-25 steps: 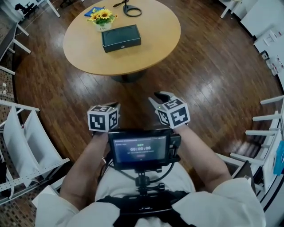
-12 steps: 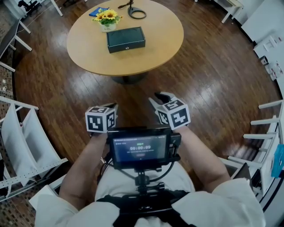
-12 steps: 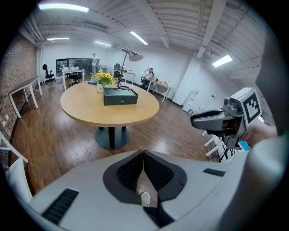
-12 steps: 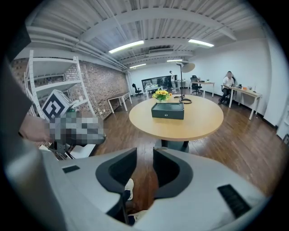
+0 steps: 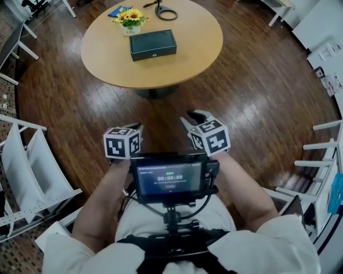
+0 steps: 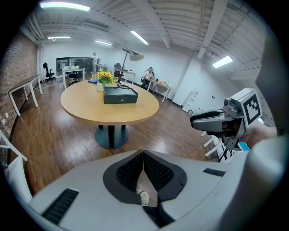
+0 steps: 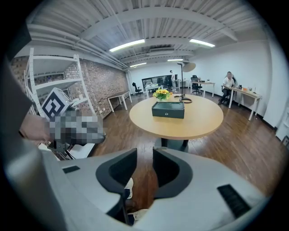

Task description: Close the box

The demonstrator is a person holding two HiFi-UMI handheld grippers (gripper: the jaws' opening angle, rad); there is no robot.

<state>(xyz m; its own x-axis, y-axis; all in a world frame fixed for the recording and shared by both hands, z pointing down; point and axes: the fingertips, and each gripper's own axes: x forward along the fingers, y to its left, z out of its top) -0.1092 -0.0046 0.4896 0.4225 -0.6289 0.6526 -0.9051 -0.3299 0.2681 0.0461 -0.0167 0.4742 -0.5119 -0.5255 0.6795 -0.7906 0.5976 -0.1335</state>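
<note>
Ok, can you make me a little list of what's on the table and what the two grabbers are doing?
table: round, wooden top, on a dark wood floor
box: dark green, near the table's middle, lid looks down
flowers: yellow, in a small white pot, just behind the box
cord: black, looped near the far edge
left gripper: jaws together, nothing in them
right gripper: jaws apart, nothing between them
position: both held well short of the table, touching nothing

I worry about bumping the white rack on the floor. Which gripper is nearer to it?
Left. The left gripper hangs beside the white rack, apart from it; the right gripper is farther, on the left gripper's other side.
</note>
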